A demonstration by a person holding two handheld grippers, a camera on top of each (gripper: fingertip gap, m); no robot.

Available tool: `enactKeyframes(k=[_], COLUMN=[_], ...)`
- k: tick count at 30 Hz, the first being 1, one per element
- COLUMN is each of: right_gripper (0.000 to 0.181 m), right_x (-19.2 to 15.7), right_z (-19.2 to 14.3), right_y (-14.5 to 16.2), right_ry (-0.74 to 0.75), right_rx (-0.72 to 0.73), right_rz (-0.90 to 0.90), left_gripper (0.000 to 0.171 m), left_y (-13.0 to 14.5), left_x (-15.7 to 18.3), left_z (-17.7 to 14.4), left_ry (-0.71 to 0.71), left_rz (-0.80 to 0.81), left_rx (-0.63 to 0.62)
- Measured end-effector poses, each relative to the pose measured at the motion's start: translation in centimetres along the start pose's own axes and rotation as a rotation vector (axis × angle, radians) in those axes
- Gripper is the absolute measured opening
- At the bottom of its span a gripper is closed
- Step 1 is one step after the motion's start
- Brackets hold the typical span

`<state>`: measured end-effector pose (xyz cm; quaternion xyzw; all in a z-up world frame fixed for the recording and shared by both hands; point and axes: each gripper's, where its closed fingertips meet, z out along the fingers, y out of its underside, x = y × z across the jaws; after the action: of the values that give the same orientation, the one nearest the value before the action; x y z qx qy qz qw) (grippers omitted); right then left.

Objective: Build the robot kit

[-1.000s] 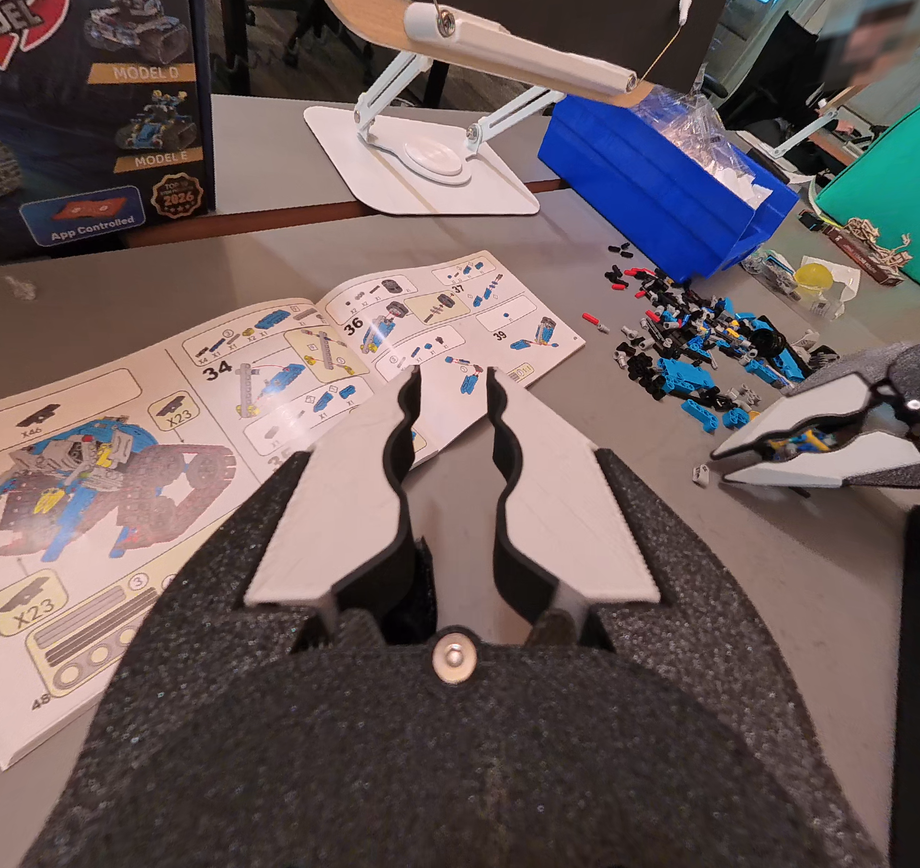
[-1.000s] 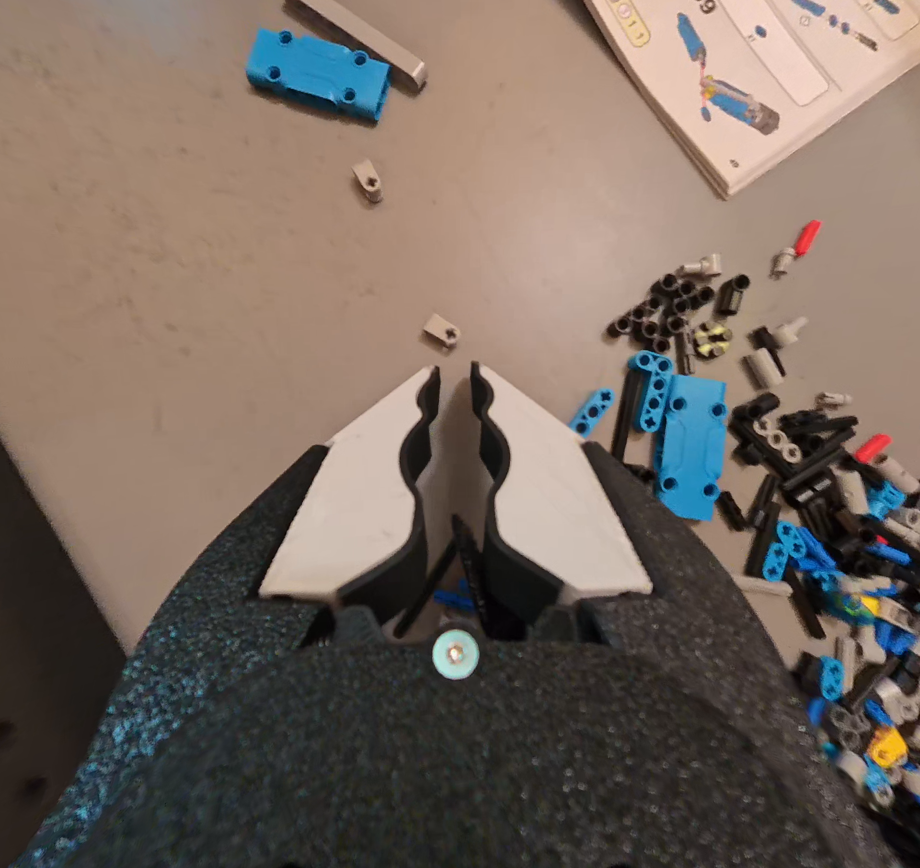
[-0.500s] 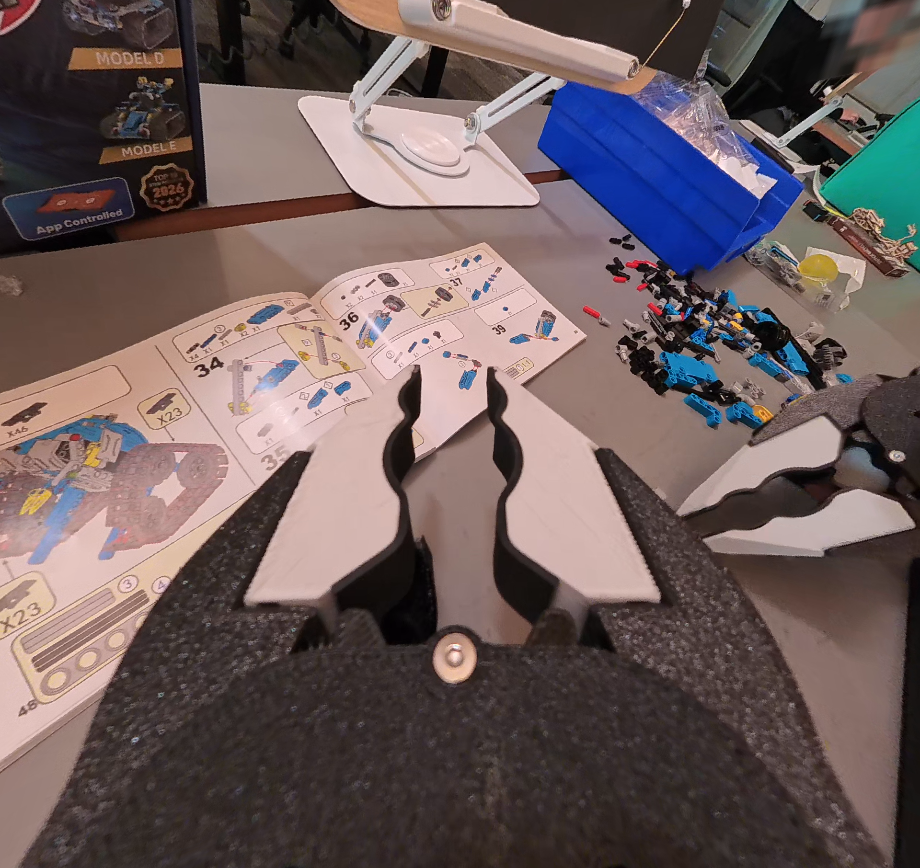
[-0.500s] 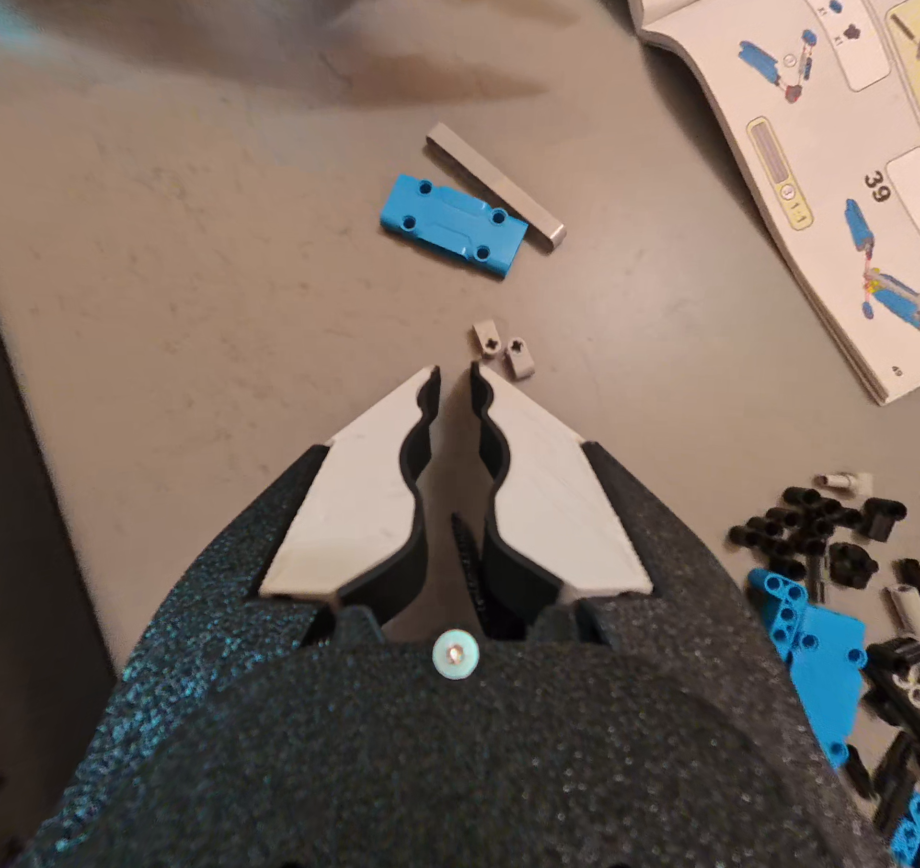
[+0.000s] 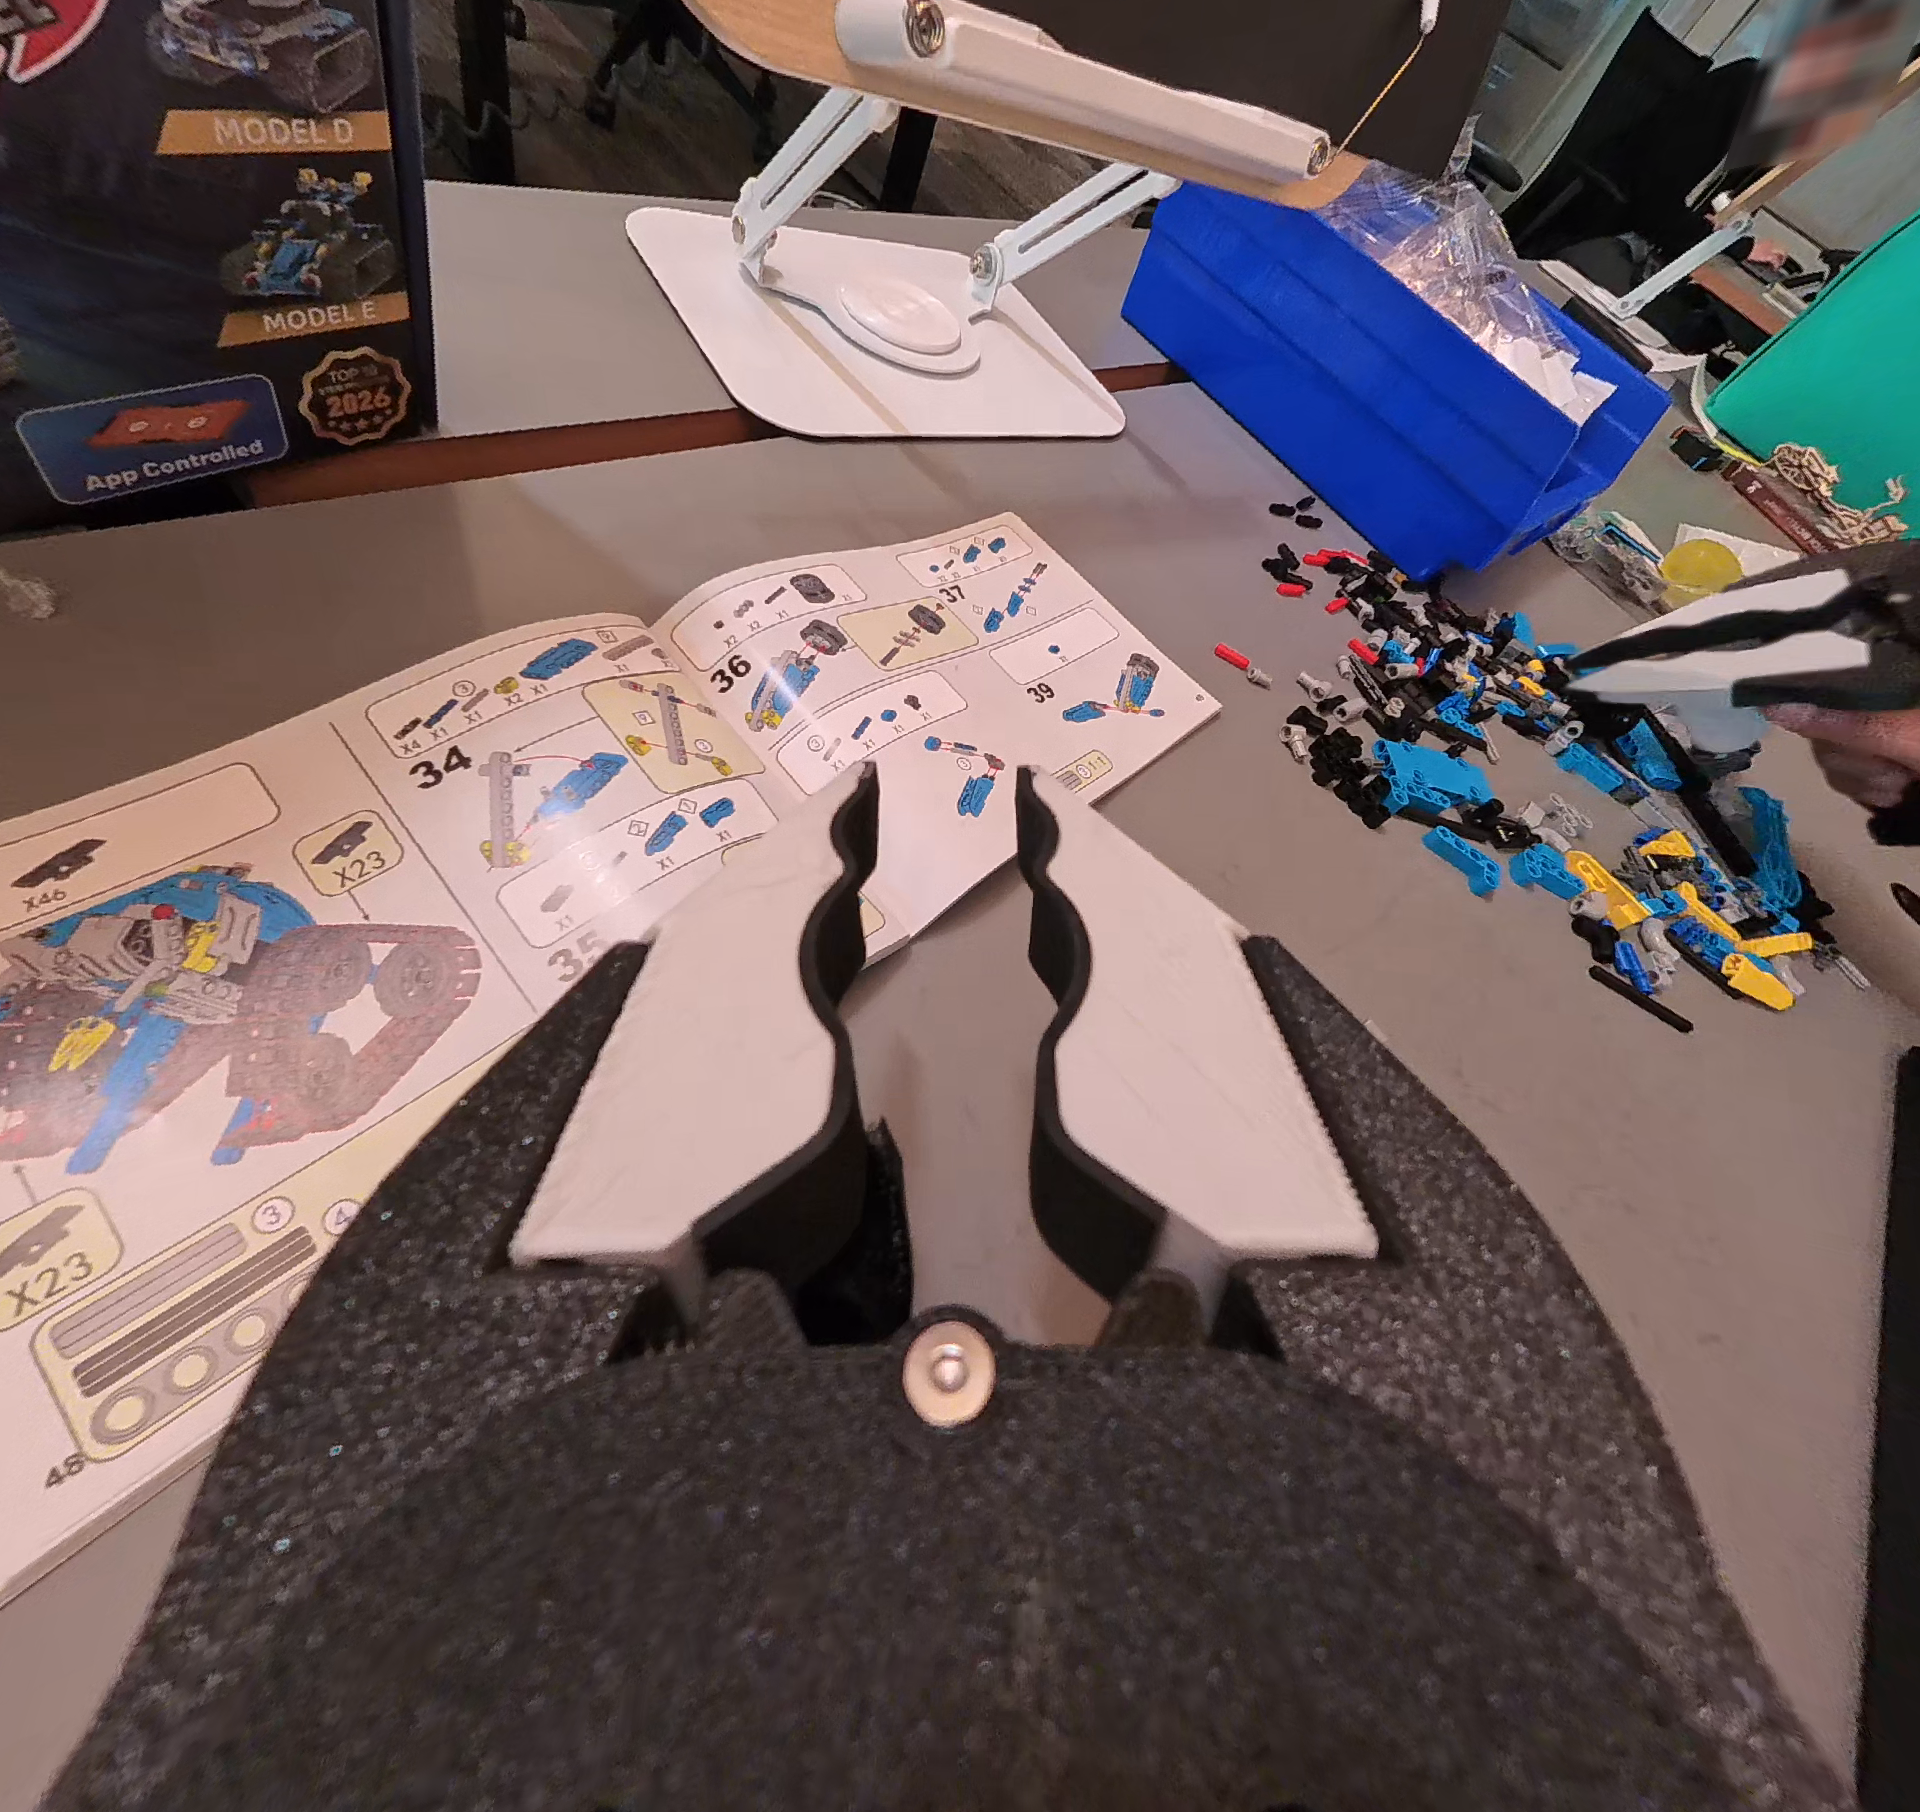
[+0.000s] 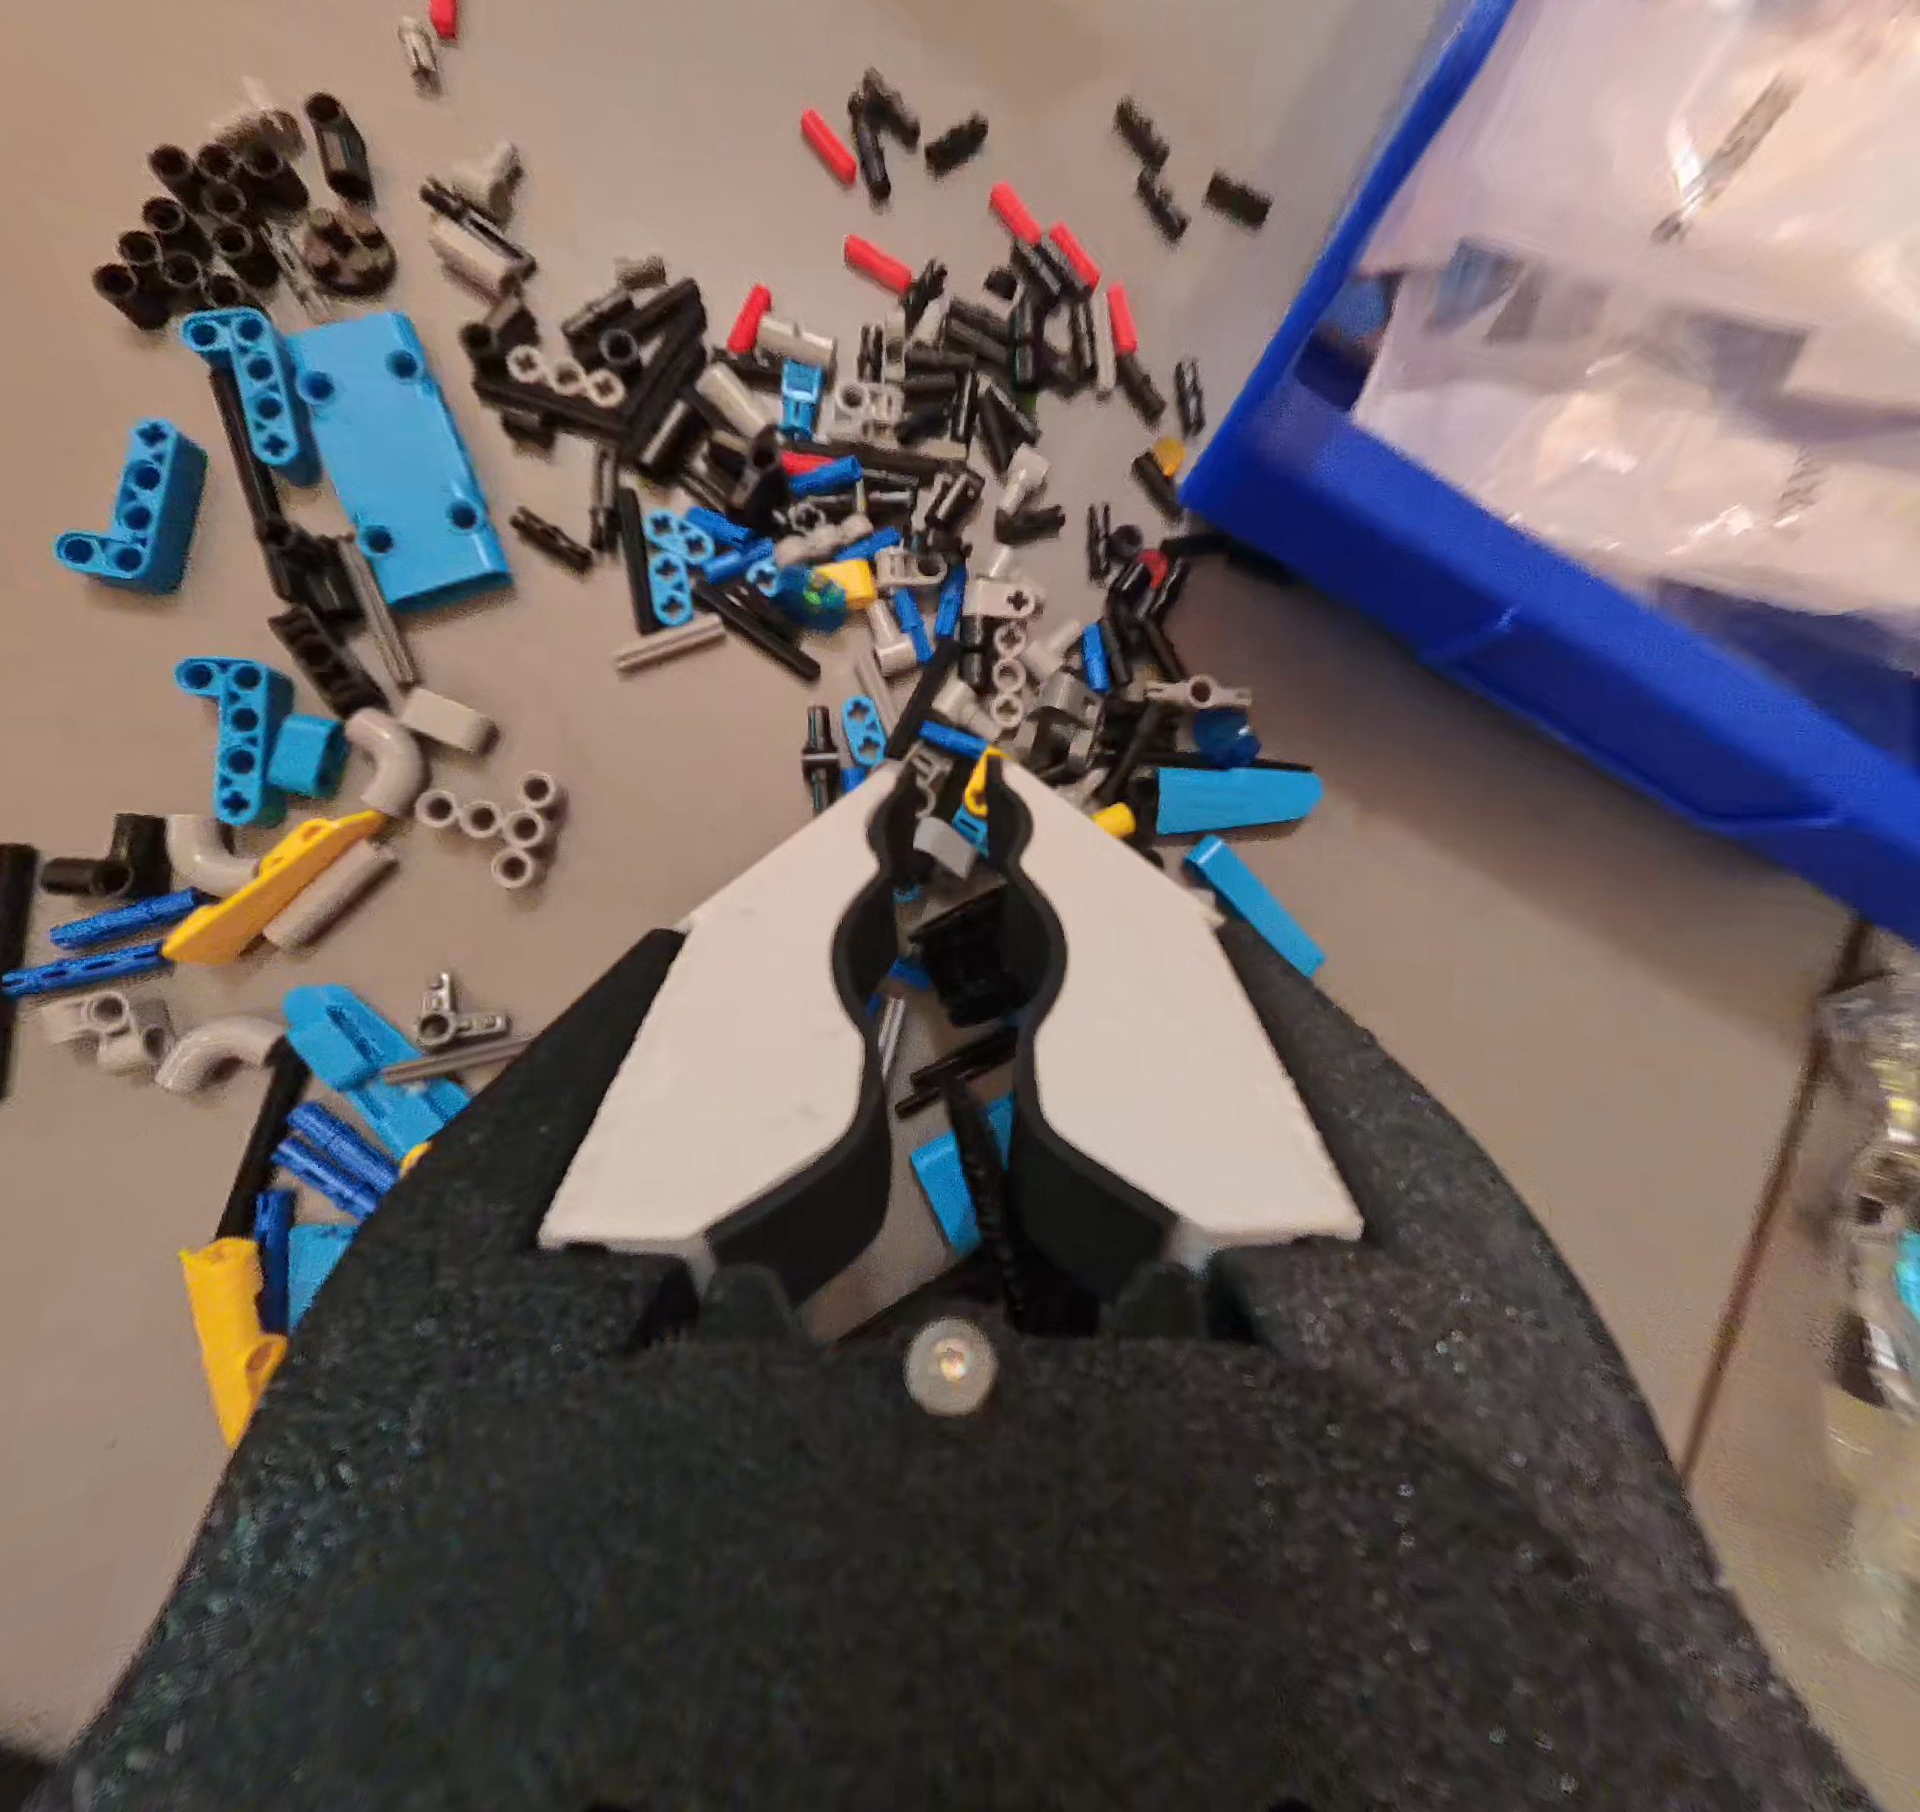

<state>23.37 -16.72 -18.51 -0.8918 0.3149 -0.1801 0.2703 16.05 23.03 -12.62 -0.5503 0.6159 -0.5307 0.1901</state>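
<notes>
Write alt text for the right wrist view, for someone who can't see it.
The right gripper points down over a pile of small building pieces, black, blue, grey, red and yellow, spread on a grey table, its jaws slightly apart above the pile's near edge. A blue bin holding clear plastic bags stands at upper right.

One open instruction booklet [image 5: 582,796], one blue bin [image 5: 1382,391], two grippers — countless small bricks [image 6: 790,474].

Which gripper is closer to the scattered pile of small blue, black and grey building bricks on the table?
Right. The right gripper hangs directly over the pile of bricks, tips above its near edge. The left gripper sits off to the side, over the open instruction booklet.
</notes>
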Motion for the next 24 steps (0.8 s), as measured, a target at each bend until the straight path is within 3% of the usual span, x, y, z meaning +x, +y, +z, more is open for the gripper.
enactKeyframes(k=[15, 24], right_gripper=[0.012, 0.010], right_x=[1.0, 1.0], right_z=[1.7, 0.9], right_y=[1.4, 0.8], right_ry=[-0.061, -0.026], right_rx=[-0.083, -0.107], right_rz=[0.101, 0.022], left_gripper=[0.025, 0.025], left_y=[0.1, 0.1], left_x=[-0.6, -1.2], left_z=[0.0, -0.2], left_ry=[-0.009, -0.023], left_rz=[-0.011, -0.012], left_rx=[-0.004, -0.002])
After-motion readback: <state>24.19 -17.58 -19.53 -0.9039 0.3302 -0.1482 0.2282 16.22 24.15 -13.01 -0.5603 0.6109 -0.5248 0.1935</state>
